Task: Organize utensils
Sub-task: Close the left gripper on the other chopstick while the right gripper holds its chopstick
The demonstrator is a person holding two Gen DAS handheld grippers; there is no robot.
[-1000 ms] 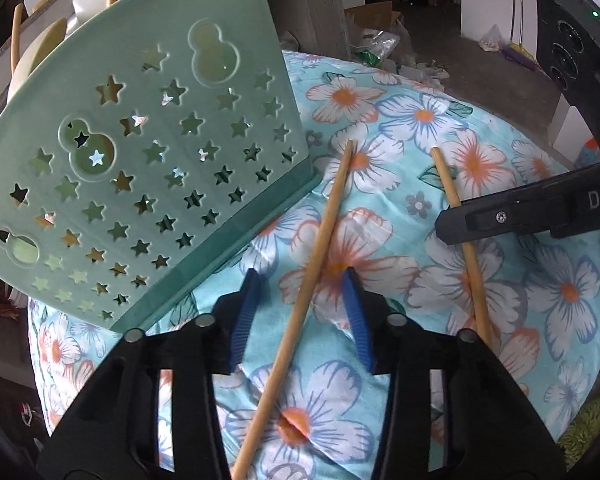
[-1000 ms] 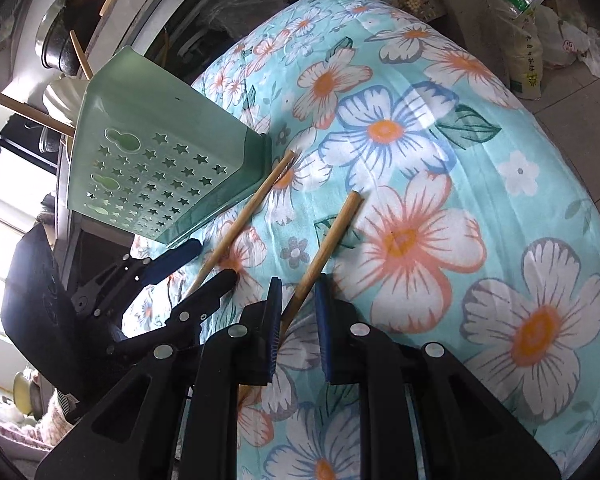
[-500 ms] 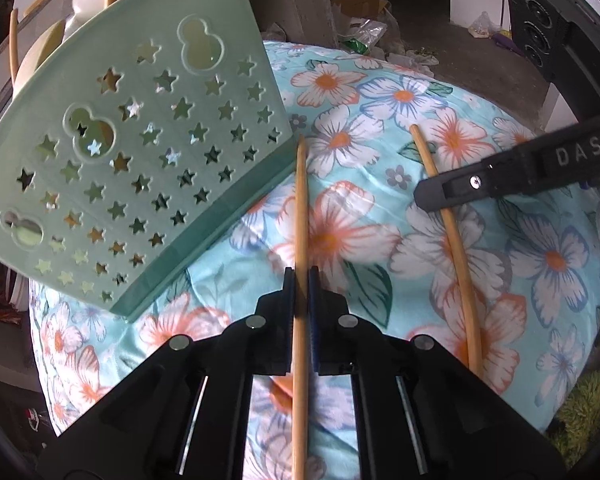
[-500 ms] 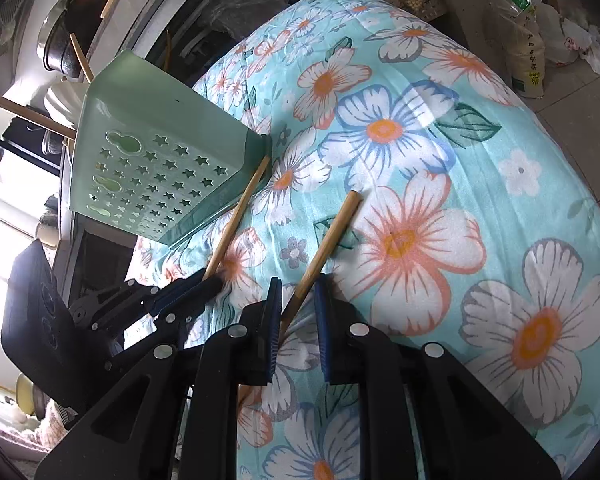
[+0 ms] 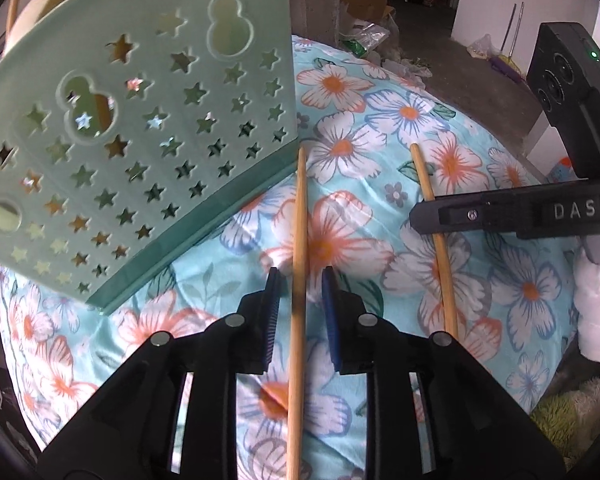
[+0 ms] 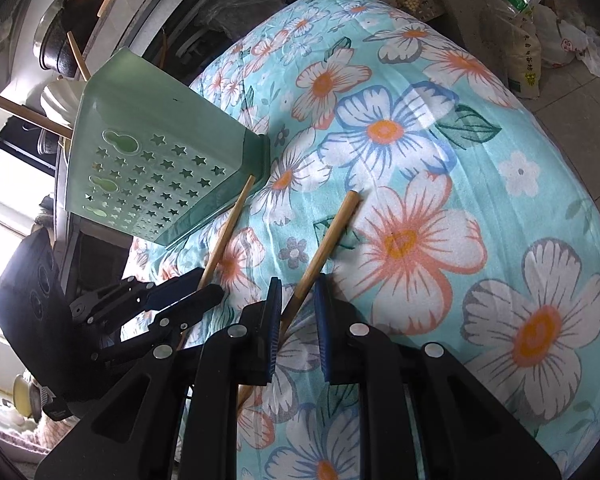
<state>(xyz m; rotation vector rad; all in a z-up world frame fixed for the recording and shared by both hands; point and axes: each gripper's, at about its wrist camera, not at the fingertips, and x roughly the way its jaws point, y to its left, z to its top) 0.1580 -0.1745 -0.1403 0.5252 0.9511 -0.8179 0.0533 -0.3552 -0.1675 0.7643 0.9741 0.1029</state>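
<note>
Across floral cloth (image 5: 480,184) (turquoise) lie chopsticks (image 5: 300,264)

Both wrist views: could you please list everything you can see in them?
Utensil holder: one, pale green, star cutouts, on the cloth.
Chopsticks: two, wooden, lying on the cloth; left chopstick ends by the holder's base, right chopstick apart.
Floral cloth: one, turquoise, covering the surface.
Bags: several, pale, on the floor beyond.
Left gripper: black, fingers just opened, left chopstick between them, untouched.
Right gripper: black, fingers close around right chopstick; grip unclear.
</note>
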